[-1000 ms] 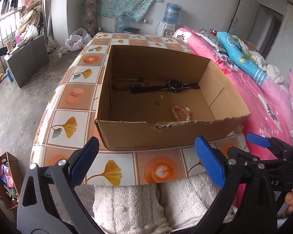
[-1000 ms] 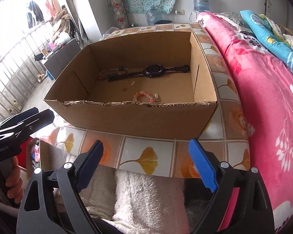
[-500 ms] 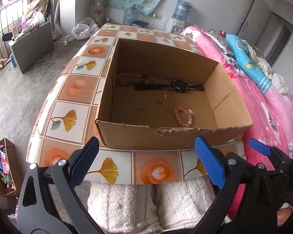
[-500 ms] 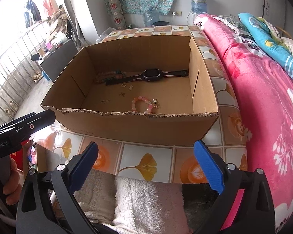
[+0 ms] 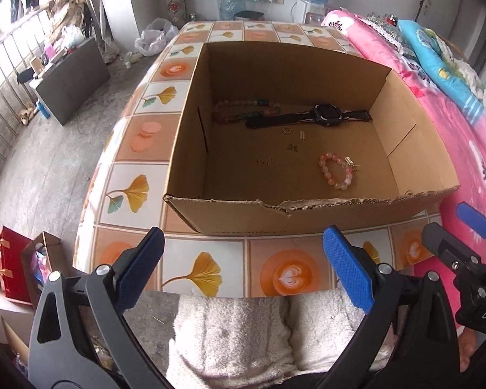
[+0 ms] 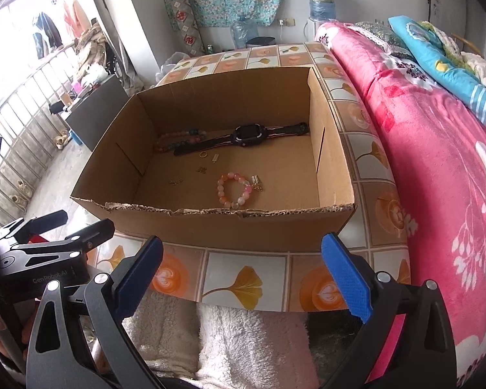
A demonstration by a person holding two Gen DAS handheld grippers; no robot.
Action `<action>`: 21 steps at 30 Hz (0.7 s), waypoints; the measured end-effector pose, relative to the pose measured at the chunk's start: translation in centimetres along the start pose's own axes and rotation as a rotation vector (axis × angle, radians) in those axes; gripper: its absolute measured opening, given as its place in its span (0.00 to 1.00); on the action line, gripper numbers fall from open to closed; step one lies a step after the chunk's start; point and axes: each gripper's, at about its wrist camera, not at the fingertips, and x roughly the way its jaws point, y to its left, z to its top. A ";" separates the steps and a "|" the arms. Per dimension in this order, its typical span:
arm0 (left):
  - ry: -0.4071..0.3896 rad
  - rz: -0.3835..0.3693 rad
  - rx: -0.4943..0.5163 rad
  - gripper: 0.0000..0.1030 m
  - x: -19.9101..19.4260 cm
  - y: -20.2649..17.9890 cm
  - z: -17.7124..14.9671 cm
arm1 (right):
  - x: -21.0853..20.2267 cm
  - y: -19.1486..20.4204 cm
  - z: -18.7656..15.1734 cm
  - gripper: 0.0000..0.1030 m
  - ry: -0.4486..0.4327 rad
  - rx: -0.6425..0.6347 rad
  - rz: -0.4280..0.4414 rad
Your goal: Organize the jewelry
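Jewelry lies loose on the floor of an open brown cardboard box [image 5: 307, 214] that sits on a surface [image 5: 191, 272] covered in a tiled cloth of orange hearts and ginkgo leaves, with a pink floral bed [image 6: 437, 168] just beside it. No piece is lifted yet, so I judge this the opening approach, before the first pick.

Both tools hang short of the box's torn near wall, over a white fluffy fabric. The left hand-held gripper [image 5: 243, 272] stands wide open with nothing between its blue pads. The right hand-held gripper [image 6: 243, 275] has just been opening and its jaws now stand fully spread, also empty.

Inside, a black wristwatch with a flat strap [image 6: 243, 136] lies along the far wall, partly over a string of mixed-colour beads [image 5: 239, 110]. A pink bead bracelet with a small gold charm [image 6: 235, 189] rests nearer the front, towards the bed side. Between them are a small gold ring [image 5: 286, 130] and a few tiny gold pieces [image 6: 202, 170], too small to identify.

The next move probably calls for one tool to clear the ragged near wall, tip down into the box and narrow its jaws over a piece; the bracelet looks the nearest and easiest.

Readable writing is scant: "GenRobot.AI" on the left tool's body in the right view, "DAS" on the right tool's body in the left view, and a blurred line of print on the box front that I cannot read.
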 end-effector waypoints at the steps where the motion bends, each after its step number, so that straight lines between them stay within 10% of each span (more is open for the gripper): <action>1: 0.002 -0.001 -0.004 0.92 0.0 -0.1 0.0 | 0.1 -0.1 0.0 0.93 0.004 0.003 0.001; 21: 0.060 0.052 0.016 0.92 1.2 -1.1 0.3 | 1.9 0.0 0.2 0.93 0.066 0.000 -0.024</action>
